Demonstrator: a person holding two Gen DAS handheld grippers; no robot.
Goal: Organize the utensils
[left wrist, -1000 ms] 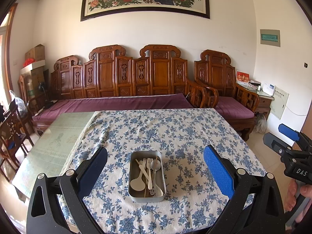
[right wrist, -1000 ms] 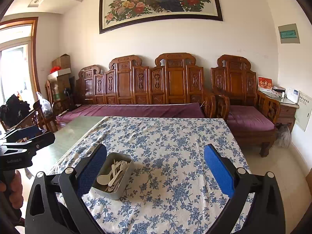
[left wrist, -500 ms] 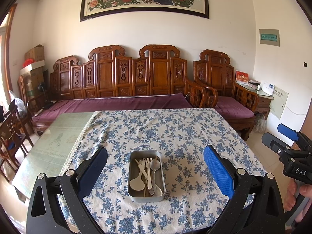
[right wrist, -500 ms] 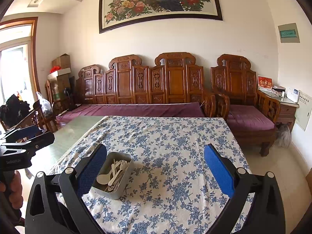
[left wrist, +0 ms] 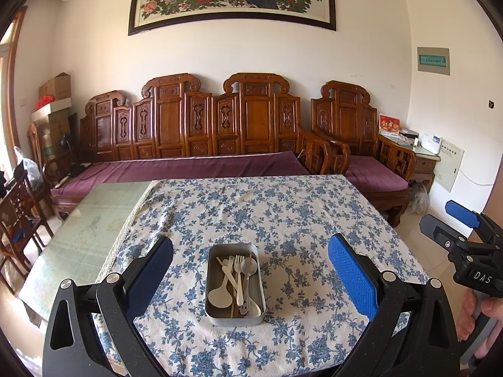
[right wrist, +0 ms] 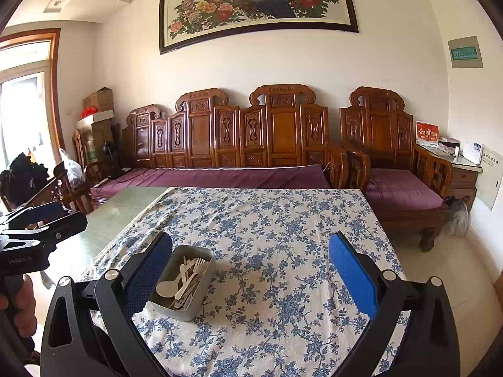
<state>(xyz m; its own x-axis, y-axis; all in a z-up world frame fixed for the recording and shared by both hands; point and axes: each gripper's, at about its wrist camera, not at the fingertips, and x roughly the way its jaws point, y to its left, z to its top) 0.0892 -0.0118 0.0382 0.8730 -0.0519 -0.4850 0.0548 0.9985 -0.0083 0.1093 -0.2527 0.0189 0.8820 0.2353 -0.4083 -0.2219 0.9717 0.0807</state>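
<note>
Utensils (left wrist: 236, 278) lie heaped together in a metal tin (left wrist: 217, 311) that stands on the floral tablecloth (left wrist: 283, 213), near the table's near edge and a little toward its left side. In the tin I make out a pale spoon, a white fork, a metal spoon and thin sticks that may be chopsticks, all crossing one another.

Both grippers hang above the near edge, clear of the tin. The left gripper (left wrist: 250, 278) has its jaws spread wide with the tin framed between them; the right gripper (right wrist: 250, 275) is equally wide and grips nothing, with the tin beside its left finger.

This scene fits two stages: utensils already gathered into the tin, or a mixed pile waiting to be sorted out of it. The pictures do not settle which, so I name no next move.

The tin's near wall hides the handle ends. The exact count of pieces is hard to tell. The table's (left wrist: 78, 226) bare left strip shows under a greenish mat. Only fingers of each hand show at the frame edges.
</note>
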